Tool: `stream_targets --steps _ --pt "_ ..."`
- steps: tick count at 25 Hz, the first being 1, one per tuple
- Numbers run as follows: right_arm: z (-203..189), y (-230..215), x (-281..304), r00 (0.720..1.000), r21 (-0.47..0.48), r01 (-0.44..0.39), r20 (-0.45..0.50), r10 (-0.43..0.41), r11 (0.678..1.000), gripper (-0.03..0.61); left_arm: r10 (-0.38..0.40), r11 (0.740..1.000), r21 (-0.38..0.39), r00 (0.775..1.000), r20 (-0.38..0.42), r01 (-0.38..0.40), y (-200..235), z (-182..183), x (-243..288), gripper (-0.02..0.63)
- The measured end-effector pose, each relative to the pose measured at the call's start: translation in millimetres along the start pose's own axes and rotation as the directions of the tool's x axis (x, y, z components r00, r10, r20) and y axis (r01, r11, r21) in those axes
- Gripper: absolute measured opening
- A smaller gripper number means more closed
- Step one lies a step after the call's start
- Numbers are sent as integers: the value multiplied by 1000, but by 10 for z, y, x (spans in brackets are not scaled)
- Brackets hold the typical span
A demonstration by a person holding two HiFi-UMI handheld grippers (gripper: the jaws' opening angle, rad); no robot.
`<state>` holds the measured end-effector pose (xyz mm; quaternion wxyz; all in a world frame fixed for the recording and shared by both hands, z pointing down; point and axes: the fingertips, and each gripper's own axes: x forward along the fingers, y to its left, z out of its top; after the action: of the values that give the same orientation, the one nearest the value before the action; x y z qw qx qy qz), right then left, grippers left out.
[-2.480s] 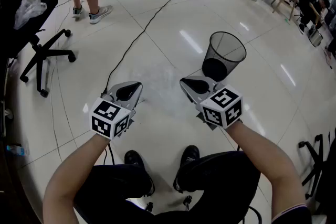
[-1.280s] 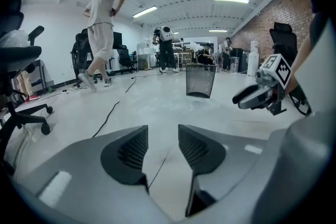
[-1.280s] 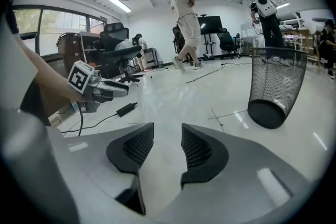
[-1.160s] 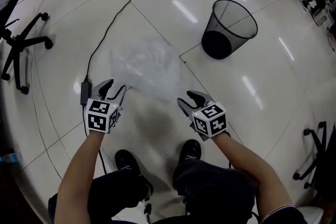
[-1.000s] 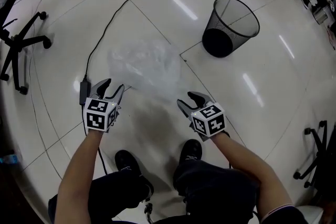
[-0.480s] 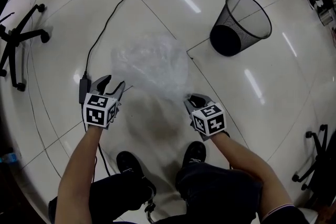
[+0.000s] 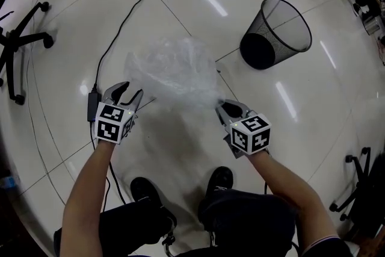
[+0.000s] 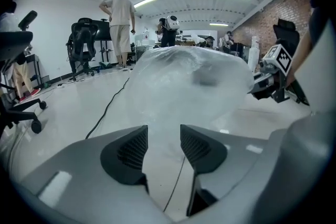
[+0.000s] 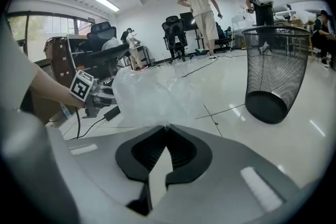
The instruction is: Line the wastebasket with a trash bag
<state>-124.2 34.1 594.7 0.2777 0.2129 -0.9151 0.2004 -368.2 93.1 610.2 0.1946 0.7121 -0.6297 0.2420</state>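
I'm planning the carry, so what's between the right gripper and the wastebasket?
Only bare glossy floor with tile seams, per the head view, separates the wastebasket from the right gripper, whose jaws have just closed on the trash bag.

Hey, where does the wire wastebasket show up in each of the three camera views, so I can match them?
Head view: wastebasket upper right, on the floor.
Left gripper view: not in it.
Right gripper view: wastebasket at the right, on the floor.
Shared landmark: the trash bag, near the middle of all three.
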Motion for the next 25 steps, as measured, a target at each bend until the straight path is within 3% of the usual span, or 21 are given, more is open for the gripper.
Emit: stream_targets --steps 4,7,18,25 --pt "258 -43 -81 999 -17 1 45 -1 1000 2 -16 999 48 999 28 15 -5 201 -6 139" --pt "437 -45 -159 997 -29 -1 78 3 1000 2 -39 996 86 998 44 35 -39 349 -22 15" --pt "1161 -81 -591 980 -66 7 200 6 998 2 -157 958 252 985 68 135 -227 1062 -444 10" --pt "1505 -56 -906 971 -80 17 237 2 997 2 -182 947 290 975 130 138 -381 1544 -812 9"
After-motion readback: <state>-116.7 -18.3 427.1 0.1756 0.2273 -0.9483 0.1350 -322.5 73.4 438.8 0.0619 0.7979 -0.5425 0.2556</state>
